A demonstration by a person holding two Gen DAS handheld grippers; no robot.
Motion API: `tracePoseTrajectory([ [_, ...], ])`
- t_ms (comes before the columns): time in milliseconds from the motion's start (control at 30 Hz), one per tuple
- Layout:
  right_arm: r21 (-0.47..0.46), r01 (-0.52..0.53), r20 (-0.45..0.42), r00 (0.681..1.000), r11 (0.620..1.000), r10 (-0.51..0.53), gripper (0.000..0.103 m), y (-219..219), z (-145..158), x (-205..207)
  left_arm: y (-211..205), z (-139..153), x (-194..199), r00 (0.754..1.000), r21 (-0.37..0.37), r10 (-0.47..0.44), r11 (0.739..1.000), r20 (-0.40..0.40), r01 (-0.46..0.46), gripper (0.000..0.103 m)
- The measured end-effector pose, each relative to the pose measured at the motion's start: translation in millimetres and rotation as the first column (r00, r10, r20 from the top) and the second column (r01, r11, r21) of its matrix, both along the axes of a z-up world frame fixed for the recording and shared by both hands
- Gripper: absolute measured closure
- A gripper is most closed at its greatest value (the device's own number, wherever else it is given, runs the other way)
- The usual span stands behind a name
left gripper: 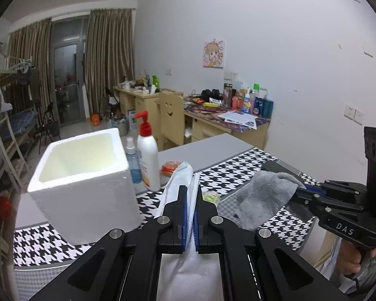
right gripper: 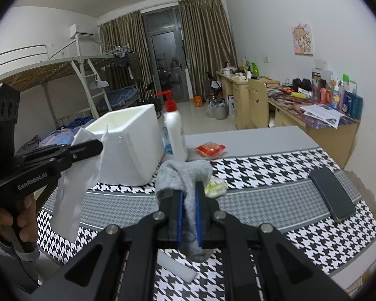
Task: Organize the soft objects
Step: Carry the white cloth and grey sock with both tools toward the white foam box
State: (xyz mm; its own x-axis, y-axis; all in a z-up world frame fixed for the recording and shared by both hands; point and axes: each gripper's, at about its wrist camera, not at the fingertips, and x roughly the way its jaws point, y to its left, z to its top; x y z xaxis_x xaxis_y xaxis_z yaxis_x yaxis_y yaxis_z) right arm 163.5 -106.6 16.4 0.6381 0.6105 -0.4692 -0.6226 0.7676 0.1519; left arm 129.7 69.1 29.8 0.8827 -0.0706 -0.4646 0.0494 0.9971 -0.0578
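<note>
My left gripper [left gripper: 190, 193] is shut on a white soft sheet [left gripper: 179, 180] and holds it up just right of the white foam box [left gripper: 82, 183]. In the right wrist view the sheet [right gripper: 72, 188] hangs from the left gripper [right gripper: 101, 145] beside the box [right gripper: 135, 145]. My right gripper [right gripper: 188, 188] is shut on a grey cloth [right gripper: 185, 175], which droops over its tips above the table. In the left wrist view the grey cloth [left gripper: 263, 198] hangs from the right gripper [left gripper: 300, 190] at the right.
A houndstooth cloth [right gripper: 275, 175] covers the table. A pump bottle [right gripper: 174, 130], a blue spray bottle [left gripper: 132, 160], a red packet [right gripper: 210, 149], a green packet [right gripper: 215, 186], a dark phone [right gripper: 332, 194] and a white foam strip [right gripper: 176, 267] are on it.
</note>
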Motion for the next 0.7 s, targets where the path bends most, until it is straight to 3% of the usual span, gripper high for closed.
tracePoseTrajectory([
  [700,0.026,-0.084,0.054,0.995,0.996,0.083,0.091,46.9,32.6,-0.2,40.0,23.4,-5.4,0.988,0.022,0.138,0.99,0.065,-0.139,0.099],
])
